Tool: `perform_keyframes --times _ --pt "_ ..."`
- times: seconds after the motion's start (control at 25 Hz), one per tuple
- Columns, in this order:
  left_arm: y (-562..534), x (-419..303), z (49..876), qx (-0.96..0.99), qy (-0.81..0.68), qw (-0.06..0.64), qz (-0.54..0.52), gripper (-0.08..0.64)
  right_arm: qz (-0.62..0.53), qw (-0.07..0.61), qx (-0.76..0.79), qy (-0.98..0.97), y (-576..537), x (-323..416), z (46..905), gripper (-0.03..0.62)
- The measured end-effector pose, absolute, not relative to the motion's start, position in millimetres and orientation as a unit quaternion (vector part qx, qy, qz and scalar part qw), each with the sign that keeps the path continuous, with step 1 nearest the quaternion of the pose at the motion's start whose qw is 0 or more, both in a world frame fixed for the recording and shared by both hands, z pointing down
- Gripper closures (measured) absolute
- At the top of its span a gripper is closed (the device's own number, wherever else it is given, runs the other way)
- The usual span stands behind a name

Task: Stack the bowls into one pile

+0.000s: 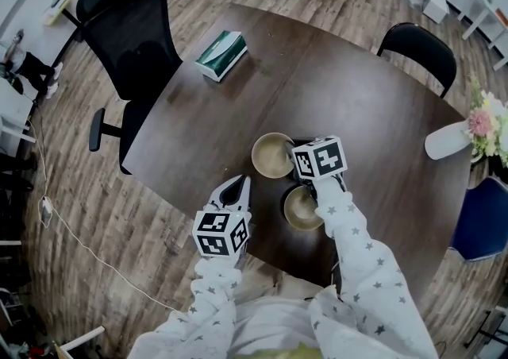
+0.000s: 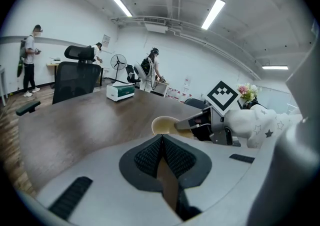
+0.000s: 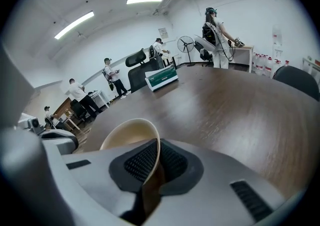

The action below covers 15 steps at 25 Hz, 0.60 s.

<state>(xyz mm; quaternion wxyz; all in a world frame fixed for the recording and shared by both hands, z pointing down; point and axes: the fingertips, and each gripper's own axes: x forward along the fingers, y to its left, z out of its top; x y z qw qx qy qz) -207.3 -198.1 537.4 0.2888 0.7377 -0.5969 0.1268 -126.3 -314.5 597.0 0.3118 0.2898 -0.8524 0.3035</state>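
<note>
Two tan bowls stand side by side on the dark round table [image 1: 341,87]: a far bowl [image 1: 268,154] and a near bowl [image 1: 300,210]. My right gripper [image 1: 292,159] reaches over the near bowl to the far bowl's right rim. In the right gripper view the rim of that bowl [image 3: 125,137] runs between the black pads, and the right gripper [image 3: 157,146] is shut on it. My left gripper [image 1: 236,186] hovers at the table's front edge, left of the bowls. Its pads meet with nothing between them, so the left gripper [image 2: 162,144] is shut. From there the far bowl [image 2: 161,124] shows with the right gripper's fingers [image 2: 192,120] on it.
A green and white box [image 1: 222,55] lies at the table's far left. A black office chair [image 1: 131,36] stands at the left edge, another black chair [image 1: 419,46] at the far right. A white vase with flowers [image 1: 449,140] and a blue chair [image 1: 482,221] are at the right. People stand in the background.
</note>
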Motion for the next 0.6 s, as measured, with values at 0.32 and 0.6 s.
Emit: perform_keyframes --times 0.32,0.6 --pt "-192 -203 523 0.744 -0.596 0.276 0.121 0.534 0.311 0.267 0.302 -0.861 -308 -103 557 0.560" --pt "-183 -191 513 0.759 -0.583 0.263 0.122 0.534 0.310 0.250 0.306 -0.865 -284 -78 535 0.560"
